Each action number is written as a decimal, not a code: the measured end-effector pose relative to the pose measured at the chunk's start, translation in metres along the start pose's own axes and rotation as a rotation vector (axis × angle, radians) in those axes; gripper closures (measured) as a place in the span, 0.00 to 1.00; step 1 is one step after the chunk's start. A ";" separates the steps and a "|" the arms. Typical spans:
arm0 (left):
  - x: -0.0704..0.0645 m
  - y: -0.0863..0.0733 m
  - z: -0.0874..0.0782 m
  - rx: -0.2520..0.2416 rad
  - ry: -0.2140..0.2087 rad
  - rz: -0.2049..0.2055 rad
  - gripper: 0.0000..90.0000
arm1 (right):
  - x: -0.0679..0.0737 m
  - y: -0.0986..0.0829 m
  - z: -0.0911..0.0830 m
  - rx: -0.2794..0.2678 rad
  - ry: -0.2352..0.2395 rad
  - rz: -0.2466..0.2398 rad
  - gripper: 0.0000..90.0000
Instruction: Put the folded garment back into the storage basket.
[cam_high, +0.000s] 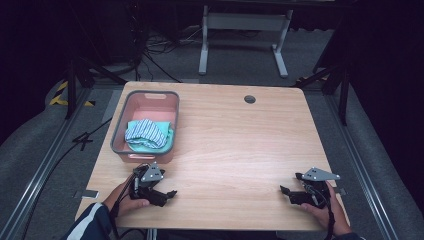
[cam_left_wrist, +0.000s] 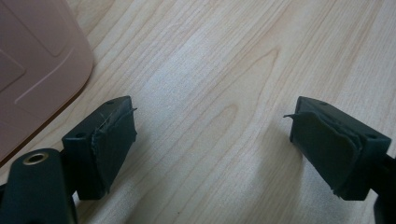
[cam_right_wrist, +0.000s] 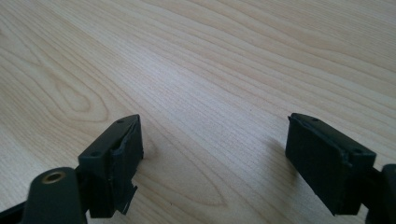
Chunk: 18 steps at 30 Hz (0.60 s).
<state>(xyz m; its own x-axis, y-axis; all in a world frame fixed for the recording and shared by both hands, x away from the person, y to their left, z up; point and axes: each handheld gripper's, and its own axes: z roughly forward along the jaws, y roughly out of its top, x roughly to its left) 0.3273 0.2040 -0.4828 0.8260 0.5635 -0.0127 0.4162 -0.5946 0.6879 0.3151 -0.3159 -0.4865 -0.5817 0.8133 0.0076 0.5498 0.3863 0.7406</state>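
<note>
Resting low on the wooden surface (cam_high: 235, 140), the left tool (cam_high: 167, 194) and right tool (cam_high: 286, 191) both sit released, jaws wide and empty. The striped cloth (cam_high: 146, 133) lies in the pink tub (cam_high: 120, 131); reaching carelessly could nudge the nearby tub. No readable writing anywhere.

The high view looks forward and down from above the person's side, taking in the whole worktop (cam_high: 240, 135), the bin (cam_high: 146, 125) at its left and the floor beyond. The left gripper view rides low and close over the wood, looking between the left tool's (cam_left_wrist: 212, 140) spread jaws, with the bin's corner (cam_left_wrist: 37, 60) at its left edge. The right gripper view sits equally near, facing bare wood (cam_right_wrist: 210, 70) past the right tool (cam_right_wrist: 212, 154). All three share the worktop surface.
</note>
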 end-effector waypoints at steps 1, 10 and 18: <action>0.000 0.000 0.000 0.000 -0.001 0.000 0.16 | 0.000 0.000 0.000 0.000 0.000 -0.001 0.22; 0.000 0.000 0.000 0.002 -0.004 0.001 0.16 | 0.000 0.000 0.000 0.000 -0.001 -0.001 0.22; 0.001 0.000 0.001 -0.001 -0.007 0.001 0.15 | 0.000 0.000 0.000 0.001 -0.001 -0.001 0.22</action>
<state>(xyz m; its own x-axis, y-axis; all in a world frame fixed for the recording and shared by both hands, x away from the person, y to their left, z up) 0.3284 0.2037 -0.4831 0.8290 0.5591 -0.0167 0.4147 -0.5944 0.6890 0.3152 -0.3159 -0.4865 -0.5821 0.8131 0.0059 0.5493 0.3878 0.7402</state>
